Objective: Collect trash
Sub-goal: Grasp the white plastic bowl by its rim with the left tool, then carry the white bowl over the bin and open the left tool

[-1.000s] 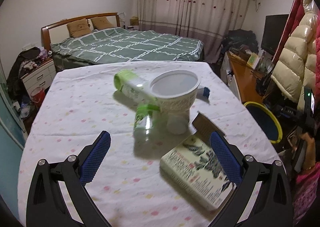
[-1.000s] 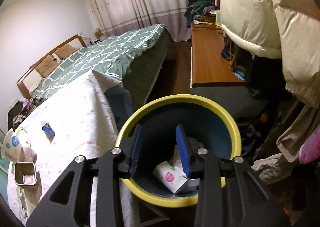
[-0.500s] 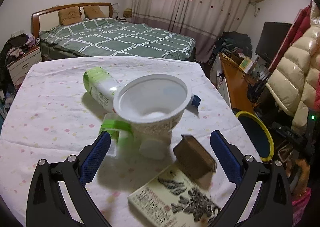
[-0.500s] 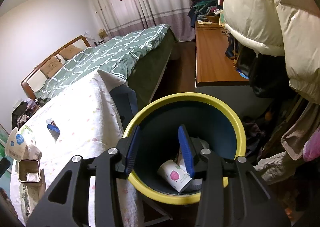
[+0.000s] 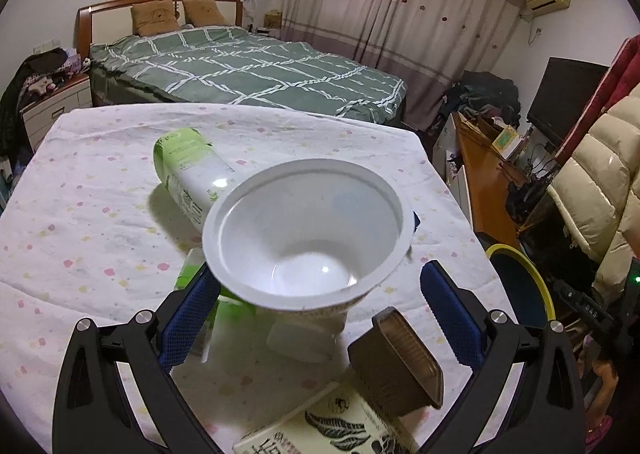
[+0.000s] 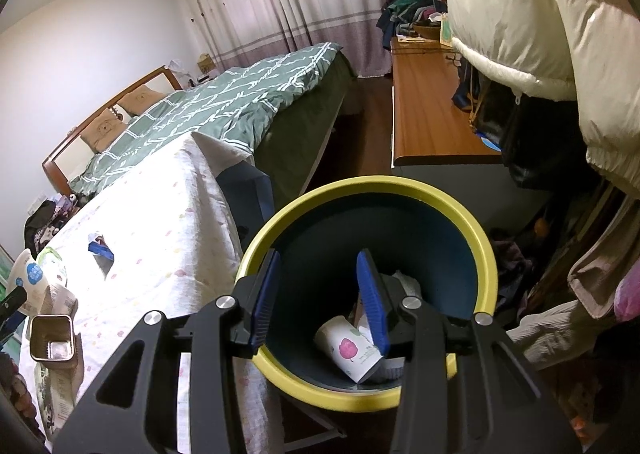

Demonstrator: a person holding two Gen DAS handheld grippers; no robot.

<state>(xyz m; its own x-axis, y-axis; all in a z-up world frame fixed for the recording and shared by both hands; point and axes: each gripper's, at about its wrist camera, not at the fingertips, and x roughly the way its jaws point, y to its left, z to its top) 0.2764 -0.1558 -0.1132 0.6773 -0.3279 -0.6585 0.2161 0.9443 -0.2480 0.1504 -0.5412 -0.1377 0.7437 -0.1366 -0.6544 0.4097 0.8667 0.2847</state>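
1. Left wrist view: our left hand-held gripper (image 5: 320,306) is spread wide around a white plastic bowl (image 5: 308,234) on the counter (image 5: 80,222), pads not touching it. A green-capped bottle (image 5: 188,170) lies behind the bowl.
2. Right wrist view: our right hand-held gripper (image 6: 320,298), jaws just opened partway and empty, hangs over the yellow-rimmed bin (image 6: 476,238), where a paper cup (image 6: 348,348) lies.

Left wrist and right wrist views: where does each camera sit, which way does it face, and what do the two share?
Left wrist: on the left hand-held gripper, angled down at the table; open blue fingers flank a white bowl.
Right wrist: on the right hand-held gripper, looking down into the yellow-rimmed bin; its fingers frame a paper cup.
Shared: table, bowl, bin, bed.
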